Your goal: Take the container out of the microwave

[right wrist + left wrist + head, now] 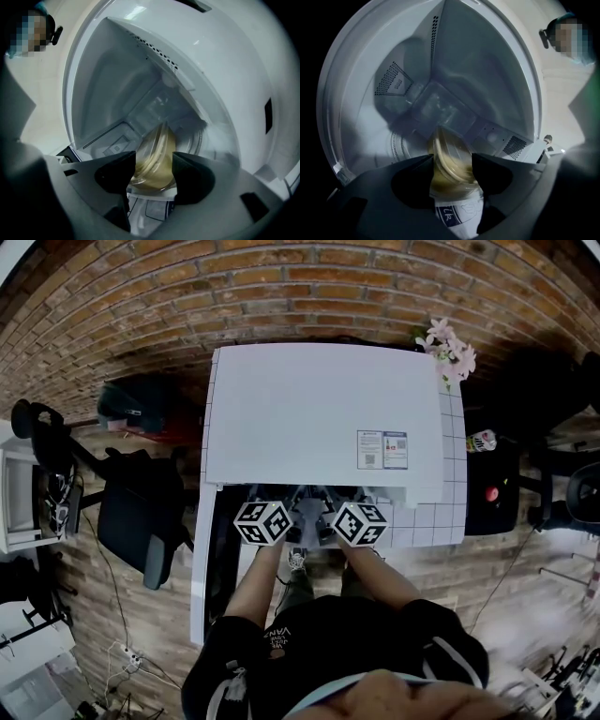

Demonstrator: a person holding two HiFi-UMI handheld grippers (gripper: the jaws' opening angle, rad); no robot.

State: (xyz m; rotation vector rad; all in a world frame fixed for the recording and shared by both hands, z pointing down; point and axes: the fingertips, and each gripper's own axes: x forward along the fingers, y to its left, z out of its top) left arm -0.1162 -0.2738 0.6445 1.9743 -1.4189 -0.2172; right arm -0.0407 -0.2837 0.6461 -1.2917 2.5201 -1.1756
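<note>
Microwave: white, boxy, smooth; perforated vents seen inside the cavity.
Container: round, clear, yellowish contents; seated inside the microwave cavity.
Left gripper: black jaws held apart, container flanked.
Right gripper: jaws spread wide, container flanked.

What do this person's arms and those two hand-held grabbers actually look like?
The left gripper and right gripper each have two dark, blunt jaws on a grey body. Each carries a cube, left cube and right cube, covered in black-and-white square markers. The person wears a black short-sleeved top with pale trim.
</note>
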